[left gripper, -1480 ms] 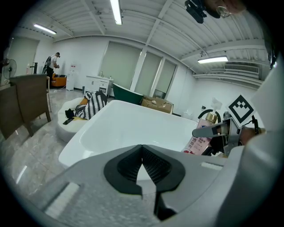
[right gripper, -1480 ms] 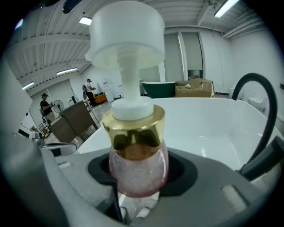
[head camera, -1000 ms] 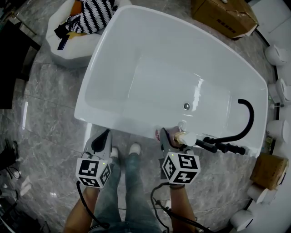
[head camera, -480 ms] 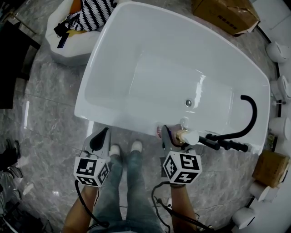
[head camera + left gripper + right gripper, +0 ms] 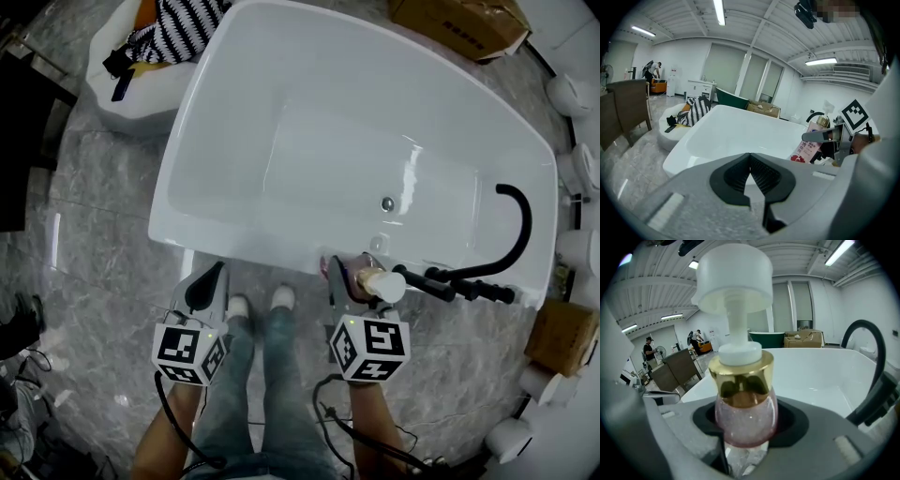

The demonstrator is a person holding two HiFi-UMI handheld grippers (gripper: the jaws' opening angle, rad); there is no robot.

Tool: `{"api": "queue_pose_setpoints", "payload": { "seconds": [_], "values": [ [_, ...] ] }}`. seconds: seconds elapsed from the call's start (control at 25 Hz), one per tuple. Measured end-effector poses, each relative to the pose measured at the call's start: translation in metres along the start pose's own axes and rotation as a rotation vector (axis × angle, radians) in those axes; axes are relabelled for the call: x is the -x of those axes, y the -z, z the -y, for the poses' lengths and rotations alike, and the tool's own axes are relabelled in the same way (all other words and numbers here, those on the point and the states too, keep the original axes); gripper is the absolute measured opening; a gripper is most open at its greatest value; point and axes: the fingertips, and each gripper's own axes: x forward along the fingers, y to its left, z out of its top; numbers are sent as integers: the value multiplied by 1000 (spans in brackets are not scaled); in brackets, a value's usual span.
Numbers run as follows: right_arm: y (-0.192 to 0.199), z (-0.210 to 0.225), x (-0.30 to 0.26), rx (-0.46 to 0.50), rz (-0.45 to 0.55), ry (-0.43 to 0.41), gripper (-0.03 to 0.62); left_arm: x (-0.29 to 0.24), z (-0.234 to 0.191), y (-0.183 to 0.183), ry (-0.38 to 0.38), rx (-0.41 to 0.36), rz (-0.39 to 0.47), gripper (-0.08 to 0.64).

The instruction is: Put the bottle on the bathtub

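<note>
A pink pump bottle (image 5: 746, 420) with a gold collar and a white pump head (image 5: 384, 285) stands upright between the jaws of my right gripper (image 5: 352, 284), which is shut on it. It is held at the near rim of the white bathtub (image 5: 216, 150), beside the black tap (image 5: 487, 272). From the left gripper view the bottle (image 5: 808, 145) shows at the right, with its red label. My left gripper (image 5: 208, 289) hangs in front of the tub's near wall, over the floor; its jaws are shut with nothing between them.
A white seat with a striped cloth (image 5: 178, 28) stands past the tub's far left corner. Cardboard boxes (image 5: 459, 23) lie beyond the far rim, and another (image 5: 561, 337) at the right. White fixtures (image 5: 567, 94) line the right edge. The floor is grey marble.
The right gripper with the bottle has edged slightly toward the tub rim; the view has shifted a little. The left gripper stays where it was.
</note>
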Motion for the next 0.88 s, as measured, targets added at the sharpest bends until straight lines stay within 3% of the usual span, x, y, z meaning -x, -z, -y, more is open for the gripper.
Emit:
{"api": "queue_pose_setpoints", "payload": {
  "seconds": [0.88],
  "values": [
    [2, -8, 4, 8, 103, 136, 224, 5, -3, 17, 32, -18, -24, 8]
  ]
}}
